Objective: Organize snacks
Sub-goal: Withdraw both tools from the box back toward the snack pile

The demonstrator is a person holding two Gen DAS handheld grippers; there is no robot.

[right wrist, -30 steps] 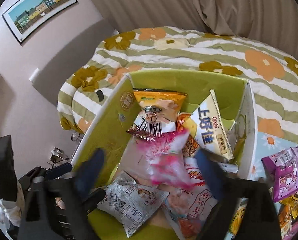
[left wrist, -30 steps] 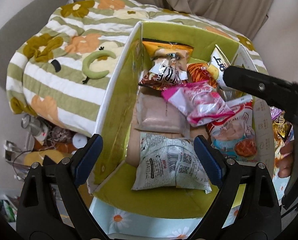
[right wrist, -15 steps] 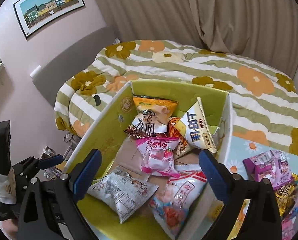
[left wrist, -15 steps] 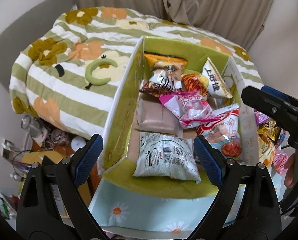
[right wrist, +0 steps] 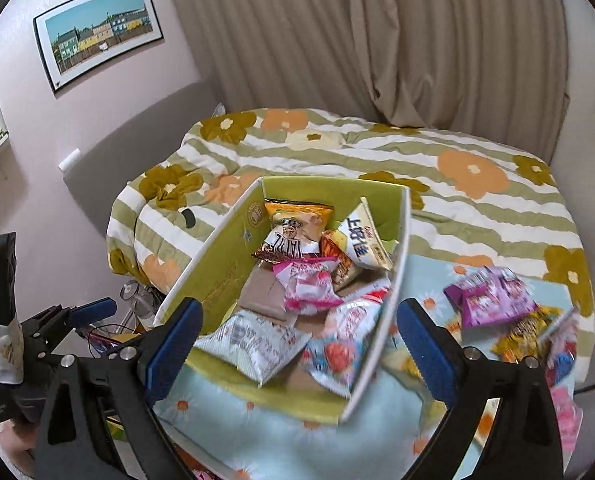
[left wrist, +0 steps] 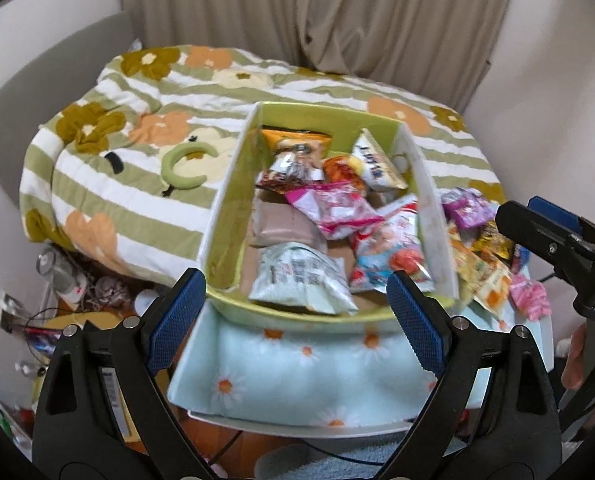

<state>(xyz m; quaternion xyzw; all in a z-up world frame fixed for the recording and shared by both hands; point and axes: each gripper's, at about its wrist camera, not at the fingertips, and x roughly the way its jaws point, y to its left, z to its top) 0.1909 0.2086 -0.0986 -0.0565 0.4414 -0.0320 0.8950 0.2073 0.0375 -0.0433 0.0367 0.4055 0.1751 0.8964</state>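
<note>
A green-lined cardboard box point(left wrist: 225, 216) point(right wrist: 213, 276) holds several snack packets, among them a pink one point(left wrist: 337, 208) point(right wrist: 309, 284), a grey-white one point(left wrist: 301, 280) point(right wrist: 257, 340) and an orange one point(left wrist: 293, 140). Loose packets, a purple one point(right wrist: 489, 296) on top, lie right of the box point(left wrist: 477, 248). My left gripper point(left wrist: 297, 320) hovers open and empty above the box's near end. My right gripper point(right wrist: 297, 344) is also open and empty, back from the box.
The box stands on a light blue daisy cloth point(left wrist: 297, 364) over a small table beside a bed with a striped flower quilt point(right wrist: 377, 152). Clutter and cables point(left wrist: 57, 300) lie on the floor at left. Curtains point(right wrist: 377, 40) hang behind.
Both grippers have pulled back and up from the box, so it looks smaller. The pink packet that was between the right gripper's fingers a second ago now lies in the box.
</note>
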